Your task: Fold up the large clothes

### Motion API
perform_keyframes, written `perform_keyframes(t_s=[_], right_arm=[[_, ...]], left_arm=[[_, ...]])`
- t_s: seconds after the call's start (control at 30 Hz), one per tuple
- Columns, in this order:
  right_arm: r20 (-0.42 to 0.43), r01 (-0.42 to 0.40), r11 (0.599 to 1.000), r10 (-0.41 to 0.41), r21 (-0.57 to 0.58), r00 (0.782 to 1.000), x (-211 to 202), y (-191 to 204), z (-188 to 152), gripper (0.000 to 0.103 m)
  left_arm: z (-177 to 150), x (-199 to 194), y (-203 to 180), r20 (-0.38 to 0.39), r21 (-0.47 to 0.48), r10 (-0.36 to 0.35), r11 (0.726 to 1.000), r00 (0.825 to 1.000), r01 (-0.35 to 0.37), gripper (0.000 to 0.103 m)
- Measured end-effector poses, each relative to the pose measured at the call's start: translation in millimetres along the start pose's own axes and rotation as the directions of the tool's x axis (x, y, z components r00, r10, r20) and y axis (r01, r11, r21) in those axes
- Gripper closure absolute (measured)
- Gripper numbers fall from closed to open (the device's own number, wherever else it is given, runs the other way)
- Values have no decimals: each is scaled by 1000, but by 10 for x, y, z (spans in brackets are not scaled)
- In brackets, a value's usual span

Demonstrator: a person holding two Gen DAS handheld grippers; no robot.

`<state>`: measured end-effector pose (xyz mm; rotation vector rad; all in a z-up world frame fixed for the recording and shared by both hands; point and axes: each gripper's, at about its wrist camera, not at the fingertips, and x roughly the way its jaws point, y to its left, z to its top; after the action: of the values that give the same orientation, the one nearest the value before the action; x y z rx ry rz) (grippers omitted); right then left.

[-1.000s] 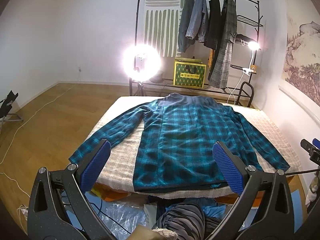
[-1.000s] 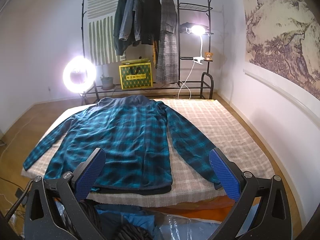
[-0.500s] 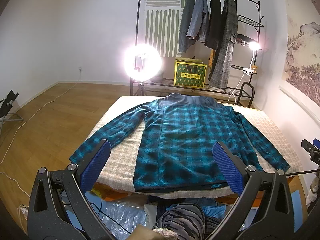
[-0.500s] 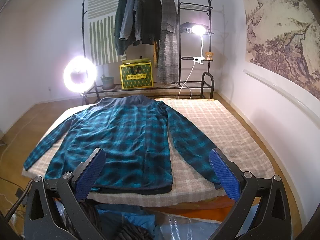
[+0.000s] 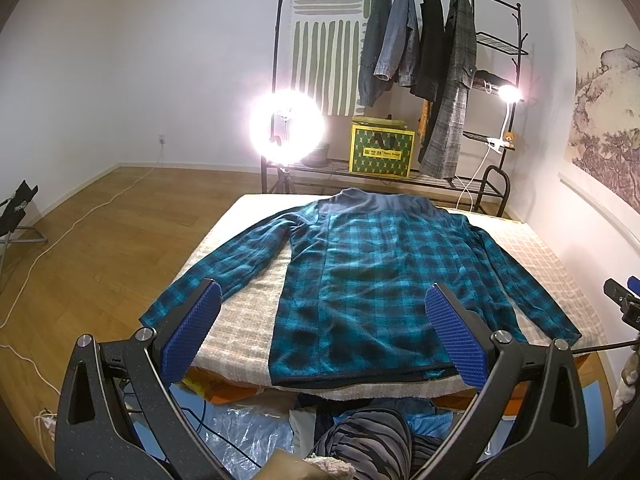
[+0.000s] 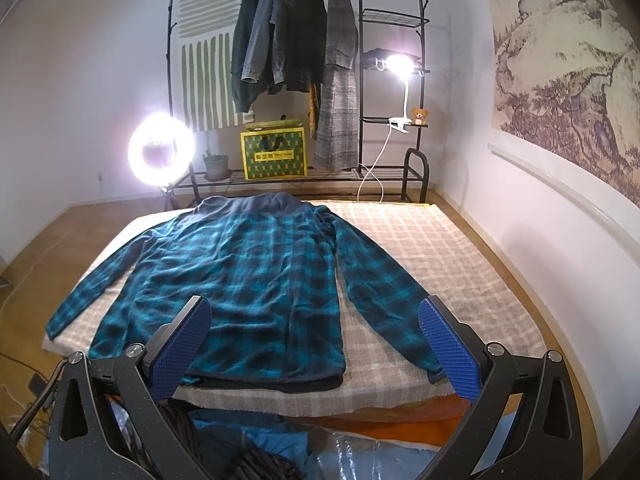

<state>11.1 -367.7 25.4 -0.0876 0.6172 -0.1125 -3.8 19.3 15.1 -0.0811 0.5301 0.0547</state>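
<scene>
A teal and black plaid shirt (image 5: 372, 276) (image 6: 248, 276) lies flat on the checked mattress (image 5: 532, 252) (image 6: 424, 248), collar at the far end, both sleeves spread out to the sides. Its hem runs along the near edge. My left gripper (image 5: 322, 330) hovers open in front of the hem, above the floor clutter, with nothing between its blue pads. My right gripper (image 6: 314, 338) is open too, held before the hem's right half, holding nothing. Its tip shows at the right edge of the left wrist view.
A black clothes rack (image 5: 420, 60) (image 6: 296, 40) with several hanging coats stands behind the mattress, with a yellow box (image 6: 274, 154), a ring light (image 5: 286, 128) (image 6: 160, 148) and a clip lamp (image 6: 398, 66). Plastic sheets and bundled clothes (image 5: 352, 436) lie on the floor below me.
</scene>
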Motion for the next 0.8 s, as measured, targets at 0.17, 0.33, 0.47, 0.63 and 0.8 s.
perform_keyframes(t_s=[0.17, 0.33, 0.47, 0.63, 0.8], right_arm=[[1, 0, 1000, 0, -2, 1000, 1, 3, -2, 0], [2, 3, 1000, -3, -6, 1000, 4, 11, 16, 0], [1, 5, 1000, -5, -9, 1000, 7, 21, 20, 0], [-2, 8, 1000, -8, -21, 1000, 32, 69, 39, 0], [-4, 13, 1000, -13, -23, 1000, 38, 81, 36, 0]], left_arm=[[-9, -2, -5, 1, 0, 2, 1000, 1000, -2, 0], [-12, 24, 15, 1, -2, 3, 1000, 1000, -3, 0], [-7, 37, 35, 0, -5, 4, 1000, 1000, -4, 0], [-18, 107, 116, -8, -13, 7, 1000, 1000, -7, 0], [-40, 172, 163, -11, -15, 17, 1000, 1000, -17, 0]])
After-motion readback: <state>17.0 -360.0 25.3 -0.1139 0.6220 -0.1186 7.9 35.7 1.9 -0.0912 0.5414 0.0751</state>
